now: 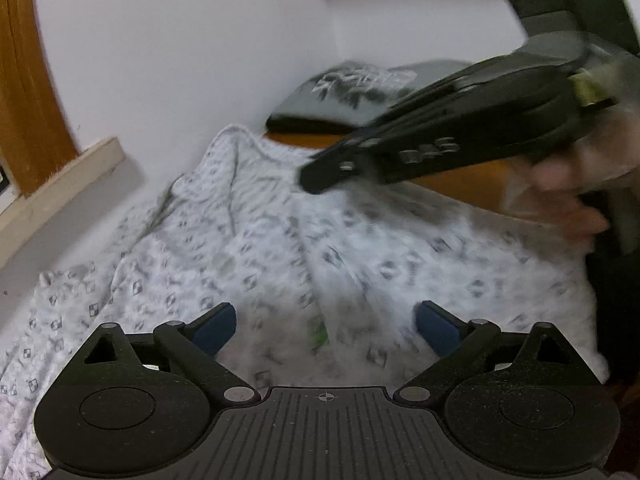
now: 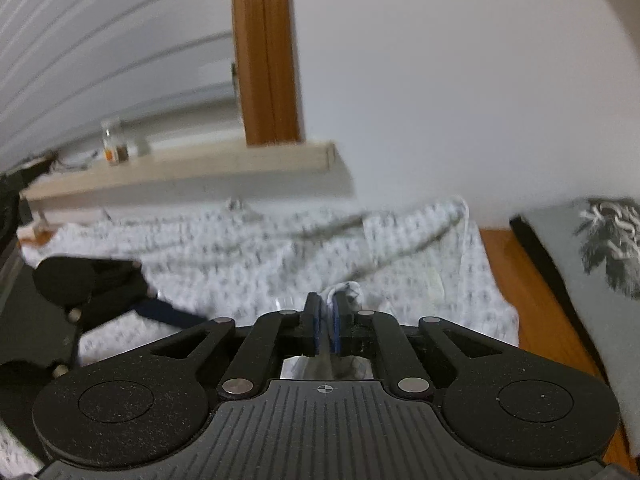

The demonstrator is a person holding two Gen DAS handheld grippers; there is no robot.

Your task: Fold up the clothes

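Over the patterned garment (image 1: 280, 240), left hand-held gripper (image 1: 326, 328) gapes wide; right hand-held gripper (image 2: 327, 320) pinches its fabric.

White garment (image 1: 280, 248) w/ small grey square print, spread out and rumpled, not yet folded. Lies across wooden surface (image 1: 472, 184), far edge up near the wall, creases and ridges running through the middle; a sleeve-like part trails off to the left side in left wrist view. One bit of its white fabric (image 2: 340, 292) is bunched up and pinched in right claw (image 2: 326, 322), lifted slightly off the rest. Frames blurred, so print detail unclear.
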